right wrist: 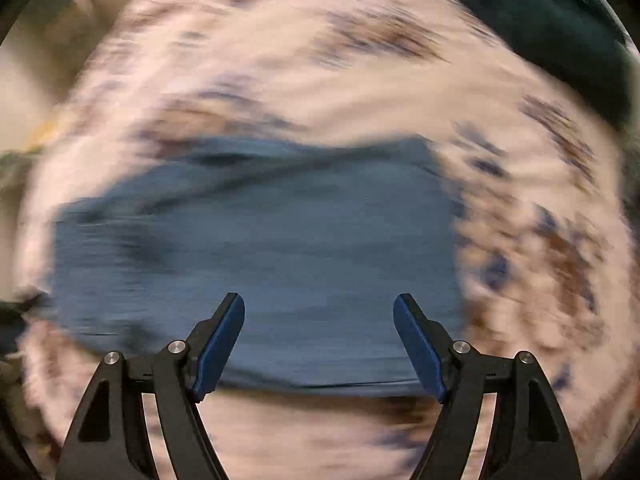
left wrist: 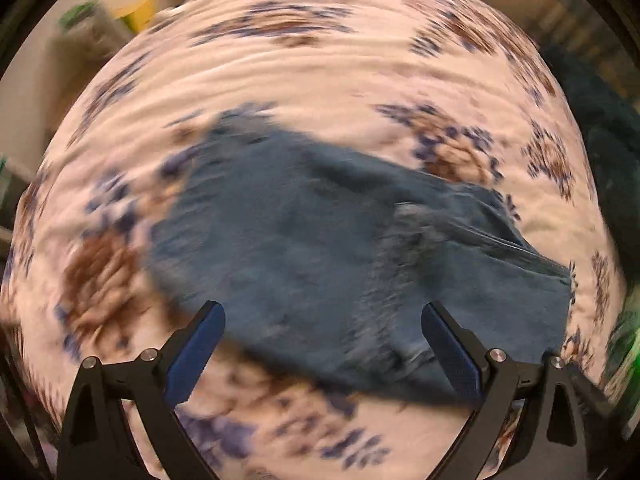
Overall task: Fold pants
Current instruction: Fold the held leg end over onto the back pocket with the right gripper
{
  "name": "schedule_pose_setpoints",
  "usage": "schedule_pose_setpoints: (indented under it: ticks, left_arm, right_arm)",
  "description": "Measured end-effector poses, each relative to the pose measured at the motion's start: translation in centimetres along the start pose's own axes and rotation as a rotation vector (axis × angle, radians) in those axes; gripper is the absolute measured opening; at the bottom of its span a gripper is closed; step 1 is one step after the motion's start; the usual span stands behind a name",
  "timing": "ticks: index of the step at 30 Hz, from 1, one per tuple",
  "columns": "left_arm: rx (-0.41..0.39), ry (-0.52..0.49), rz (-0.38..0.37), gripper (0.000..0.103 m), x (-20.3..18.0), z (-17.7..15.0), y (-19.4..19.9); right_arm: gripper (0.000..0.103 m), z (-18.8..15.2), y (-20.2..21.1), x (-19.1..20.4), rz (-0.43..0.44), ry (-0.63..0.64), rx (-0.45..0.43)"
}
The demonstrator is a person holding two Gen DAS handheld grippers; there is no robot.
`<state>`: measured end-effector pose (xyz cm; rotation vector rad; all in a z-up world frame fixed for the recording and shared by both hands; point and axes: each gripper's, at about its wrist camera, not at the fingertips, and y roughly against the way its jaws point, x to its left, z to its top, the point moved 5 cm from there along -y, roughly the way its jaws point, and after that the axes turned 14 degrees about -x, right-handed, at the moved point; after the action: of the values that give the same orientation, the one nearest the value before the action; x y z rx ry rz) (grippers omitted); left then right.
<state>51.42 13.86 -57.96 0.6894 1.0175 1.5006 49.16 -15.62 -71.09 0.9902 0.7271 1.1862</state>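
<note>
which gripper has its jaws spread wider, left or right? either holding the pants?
The left gripper: its blue pads stand further apart than those of the right gripper. Both are open and empty above the folded blue denim pants on the floral bedsheet.

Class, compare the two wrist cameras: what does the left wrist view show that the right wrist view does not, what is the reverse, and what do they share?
Only the left wrist view shows a stitched seam running along the jeans' right part, and a yellow object beyond the bed's far left edge.

Only the right wrist view shows the jeans' near folded edge as one straight line.

Both show folded blue jeans on a floral bedsheet, a dark teal fabric at the far right, and open fingers holding nothing: left gripper, right gripper.
</note>
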Motion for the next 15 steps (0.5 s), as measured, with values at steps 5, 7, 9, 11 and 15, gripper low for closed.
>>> schedule_pose_setpoints:
  ticks: [5, 7, 9, 11, 15]
  left_arm:
    - [0.073, -0.297, 0.077, 0.100, -6.0, -2.7, -5.6]
    - [0.126, -0.374, 0.105, 0.101, -5.6, -5.4, -6.7]
    - [0.148, -0.370, 0.103, 0.101, -4.1, -7.2, -6.6]
    - [0.149, -0.341, 0.098, 0.103, -2.7, -7.9, -5.9]
    - [0.164, -0.279, 0.089, 0.103, -1.4, -7.6, -5.1]
  right_arm:
    - [0.079, -5.1, -3.8, -6.0, -0.113, -0.013, 0.171]
    - [0.080, -6.5, -3.6, -7.2, -0.103, -0.041, 0.184]
    - [0.081, -7.7, -3.5, -8.5, -0.072, -0.106, 0.199]
    - [0.081, -8.5, -3.8, -9.4, -0.030, -0.184, 0.224]
    - [0.081, -8.2, -3.3, -10.4, 0.007, -0.251, 0.229]
